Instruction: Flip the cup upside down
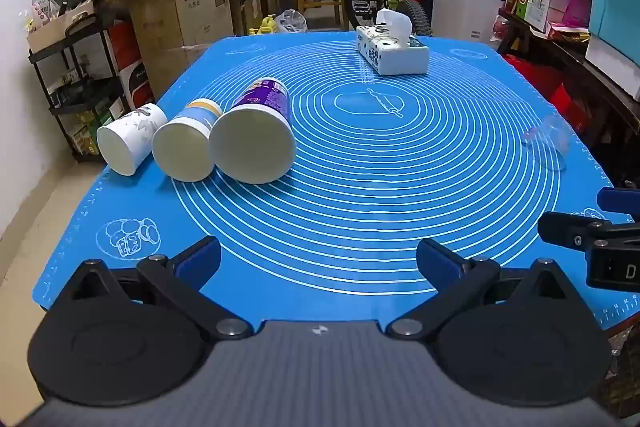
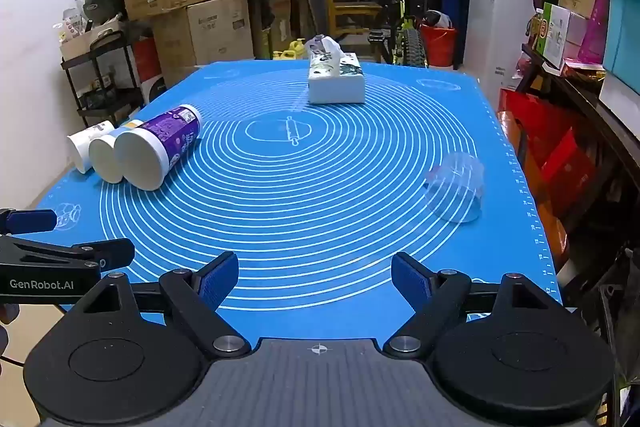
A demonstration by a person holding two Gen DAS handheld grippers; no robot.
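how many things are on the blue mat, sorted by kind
paper cups lying on their sides: 3 (purple cup, yellow-banded cup, white patterned cup)
clear plastic cup: 1
tissue box: 1
total: 5

Right claw (image 2: pixel 315 281) gaped above the blue mat (image 2: pixel 320 187); clear cup (image 2: pixel 456 189) lay right, three paper cups (image 2: pixel 132 151) left.

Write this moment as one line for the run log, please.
phase: before grasp | left gripper: jaws open, empty | right gripper: jaws open, empty | three paper cups: lying on sides, touching | clear plastic cup: on blue mat, right
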